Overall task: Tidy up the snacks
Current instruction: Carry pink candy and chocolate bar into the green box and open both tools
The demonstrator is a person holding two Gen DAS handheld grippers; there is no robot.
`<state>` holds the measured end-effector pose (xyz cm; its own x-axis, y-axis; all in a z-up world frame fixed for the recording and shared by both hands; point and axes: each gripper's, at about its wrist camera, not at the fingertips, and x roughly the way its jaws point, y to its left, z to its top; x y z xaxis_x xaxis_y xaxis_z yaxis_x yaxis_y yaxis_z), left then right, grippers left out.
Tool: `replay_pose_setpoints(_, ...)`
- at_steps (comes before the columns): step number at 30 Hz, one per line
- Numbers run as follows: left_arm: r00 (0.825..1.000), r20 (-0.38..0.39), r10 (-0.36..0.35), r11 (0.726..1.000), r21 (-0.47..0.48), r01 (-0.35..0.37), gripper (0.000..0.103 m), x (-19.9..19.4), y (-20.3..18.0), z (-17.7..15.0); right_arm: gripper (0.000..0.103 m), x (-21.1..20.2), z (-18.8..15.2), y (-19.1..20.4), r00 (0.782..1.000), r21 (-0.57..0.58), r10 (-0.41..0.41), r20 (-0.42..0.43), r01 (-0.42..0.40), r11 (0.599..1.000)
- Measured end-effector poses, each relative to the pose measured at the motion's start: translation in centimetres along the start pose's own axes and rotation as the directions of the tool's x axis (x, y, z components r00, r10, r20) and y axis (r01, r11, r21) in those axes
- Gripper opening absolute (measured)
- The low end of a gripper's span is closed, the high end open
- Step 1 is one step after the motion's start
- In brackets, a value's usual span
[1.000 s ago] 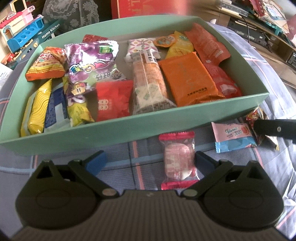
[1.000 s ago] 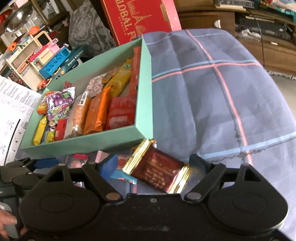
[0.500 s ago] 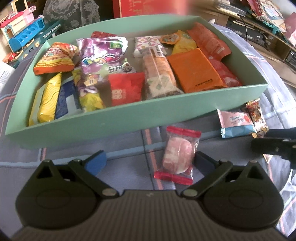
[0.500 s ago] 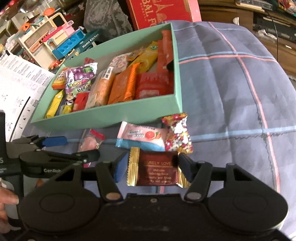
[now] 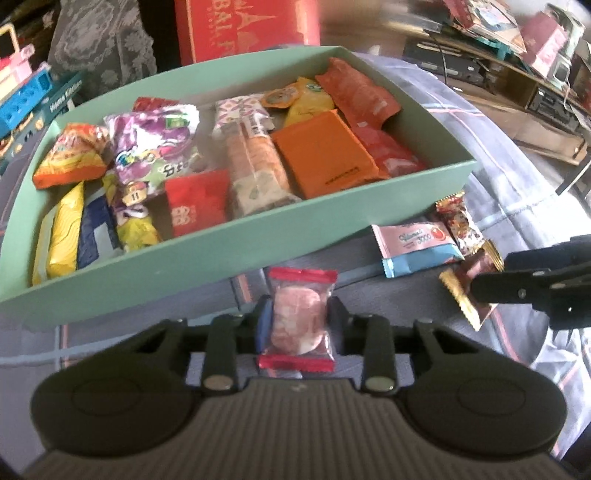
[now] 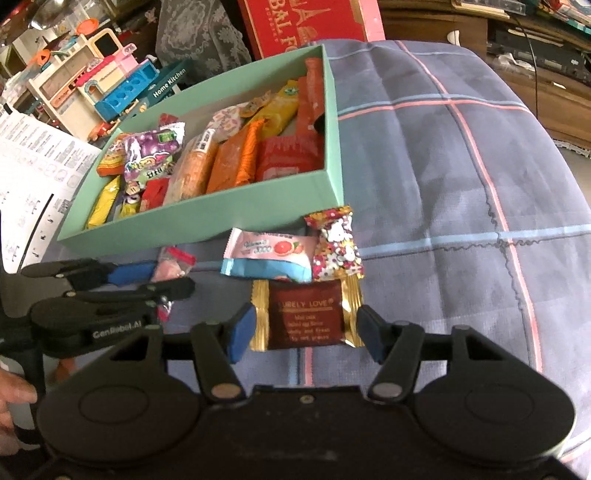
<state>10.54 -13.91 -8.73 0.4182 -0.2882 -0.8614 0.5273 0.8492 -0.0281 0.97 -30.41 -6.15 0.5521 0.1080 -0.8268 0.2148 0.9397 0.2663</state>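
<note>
My left gripper (image 5: 299, 319) is closing, and its pads press both sides of a clear candy packet with red ends (image 5: 299, 325), just in front of the green box (image 5: 258, 243). From the right wrist view, the left gripper (image 6: 170, 278) shows at the left with that candy packet (image 6: 171, 264) in it. My right gripper (image 6: 304, 330) is shut on a brown, gold-edged chocolate packet (image 6: 303, 321) lying on the cloth. In the left wrist view, the right gripper (image 5: 491, 275) and the chocolate packet (image 5: 476, 291) sit at the right edge. The green box (image 6: 221, 214) holds several snack packs.
A pink-and-blue packet (image 6: 273, 254) and a red patterned candy (image 6: 336, 243) lie between the chocolate packet and the box. The plaid cloth (image 6: 443, 184) stretches bare to the right. A red carton (image 5: 243, 29), a toy kitchen (image 6: 92, 85) and a printed sheet (image 6: 33, 166) surround the box.
The left jaws went from wide open to closed on the candy packet. The right jaws narrowed onto the chocolate packet, and that gripper shifted a little across the cloth.
</note>
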Motion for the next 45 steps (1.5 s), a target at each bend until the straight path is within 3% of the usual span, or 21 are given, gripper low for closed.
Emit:
replay_pose_setpoints(4,1.000,-0.009,0.002,1.000,-0.022,-0.002,0.030,-0.3,1.0,-0.3,0.061,0.8,1.5,1.3,0.999,-0.062,0.030,0.017,-0.029,0.998)
replay_pose_setpoints(8,1.000,-0.017,-0.001,0.999,-0.035,0.000,0.030,-0.6,1.9,-0.9,0.062,2.7,2.1,1.5,0.999,-0.103,0.039,-0.033,-0.042,0.994)
replay_pose_setpoints(17,1.000,0.003,-0.014,0.998,-0.062,0.015,0.032,-0.9,2.6,-1.6,0.062,0.8,-0.5,2.1,0.987,-0.115,0.051,-0.150,-0.069,0.991)
replay_pose_setpoints(24,1.000,-0.001,-0.017,0.998,-0.064,0.017,0.032,-1.2,2.8,-1.8,0.062,1.4,-1.3,4.8,0.993,-0.200,-0.053,-0.103,0.031,0.979)
replay_pose_setpoints(26,1.000,0.000,-0.018,0.998,-0.066,0.018,0.032,-1.3,2.9,-1.9,0.051,1.3,-2.3,5.6,0.992,-0.251,-0.107,-0.070,0.087,0.964)
replay_pose_setpoints(30,1.000,-0.002,-0.009,0.998,-0.059,0.009,0.033,-1.3,2.7,-1.9,0.041,1.5,-3.8,7.1,0.981,-0.354,-0.193,-0.002,0.180,0.918)
replay_pose_setpoints(36,1.000,-0.001,0.028,0.998,-0.060,-0.028,0.029,-1.7,2.2,-2.4,0.037,0.9,-3.4,6.6,0.988,-0.270,-0.157,-0.003,0.151,0.951)
replay_pose_setpoints(45,1.000,-0.005,-0.006,0.996,-0.084,0.005,0.028,-3.8,3.0,-3.1,0.037,-1.8,-1.6,5.8,0.998,-0.164,-0.059,0.026,0.063,0.984)
